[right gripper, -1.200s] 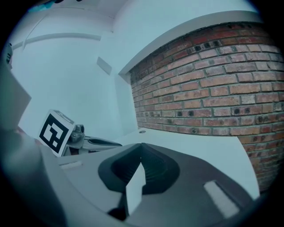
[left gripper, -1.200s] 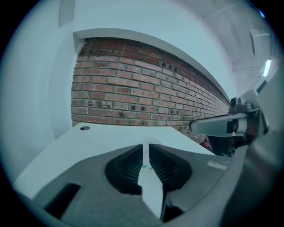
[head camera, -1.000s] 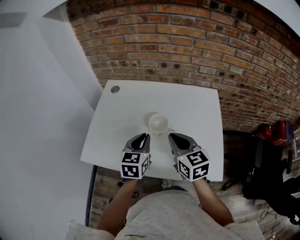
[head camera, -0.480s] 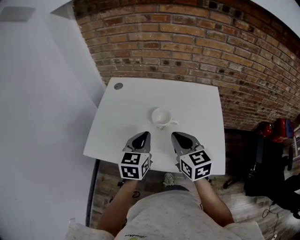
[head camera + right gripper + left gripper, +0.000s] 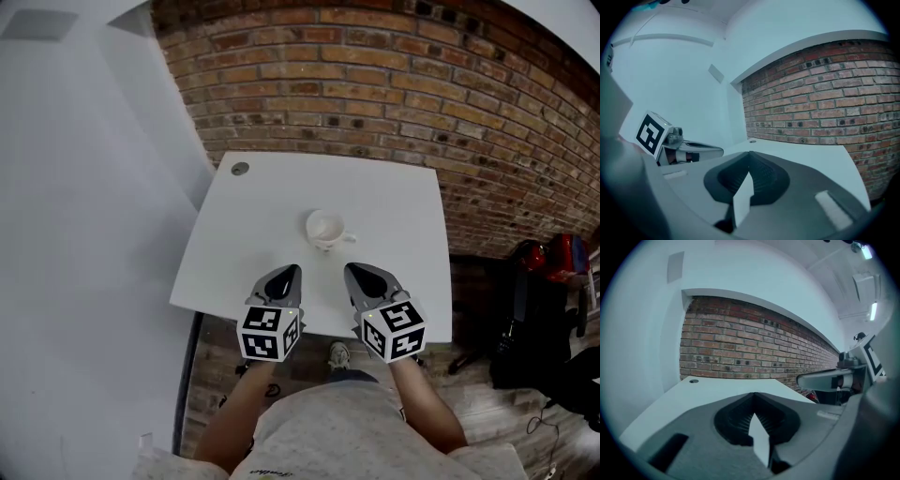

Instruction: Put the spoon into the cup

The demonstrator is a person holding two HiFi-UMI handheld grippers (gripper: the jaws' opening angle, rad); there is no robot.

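Both tongs, our left gripper [image 5: 287,272] and our right gripper [image 5: 352,270], are resting closed, dark ribbed tips touching, and are holding nothing. We are seeing them drawn back to the near edge of the smooth white table [image 5: 253,225], so the round glossy cup [image 5: 324,228] is standing farther ahead than a second ago. No spoon is showing; we are guessing it already lies inside.

Right gripper [image 5: 749,153] with jaws together above white table [image 5: 813,161], brick wall [image 5: 820,103] beyond, left gripper [image 5: 717,151] alongside.
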